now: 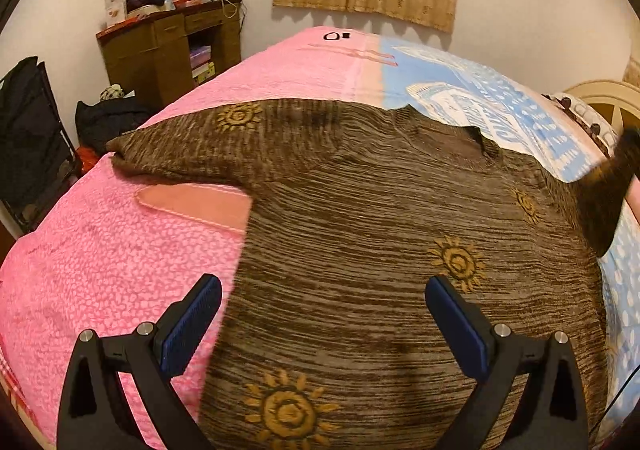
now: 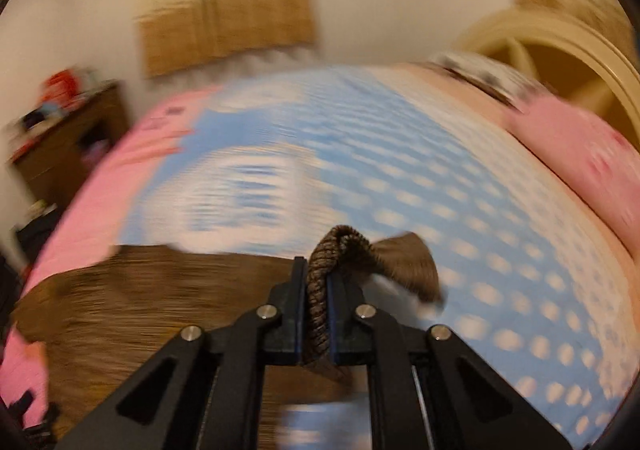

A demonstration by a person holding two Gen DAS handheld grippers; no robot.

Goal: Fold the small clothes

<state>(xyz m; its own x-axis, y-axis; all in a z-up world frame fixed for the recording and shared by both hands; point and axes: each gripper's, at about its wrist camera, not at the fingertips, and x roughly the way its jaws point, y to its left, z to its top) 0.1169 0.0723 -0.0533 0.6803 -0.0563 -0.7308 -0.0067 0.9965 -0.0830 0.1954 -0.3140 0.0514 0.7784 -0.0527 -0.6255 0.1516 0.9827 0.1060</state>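
My right tongs (image 2: 316, 306) are clamping tight on a bunched roll of brown knit, the end of the right sleeve (image 2: 404, 262) of the sweater (image 1: 360, 250), and the cloth is standing up between the pads and flaring out past the tips toward the blue half of the bed. The right wrist view is smearing heavily, so I am judging that this hand is in mid-swing with the sleeve in tow; in the left wrist view a dark, blurred strip of that sleeve is hanging in the air at the far right edge. My left tongs (image 1: 324, 314) are standing wide open and gripping nothing, hovering over the lower body of the sweater, one pad over the pink bedspread (image 1: 100, 258) just beside the garment's left edge and the other over the knit. The sweater is lying flat across the middle of the bed, collar toward the far edge, its left sleeve (image 1: 168, 158) stretching out toward the bed's left side on the pink cover. I am reading this as the first fold, bringing the right sleeve in over the chest. Next I am needing to carry the cuff across, lay it flat on the body without dragging the torso askew, and release; the left tongs may be needed to pin the hem.
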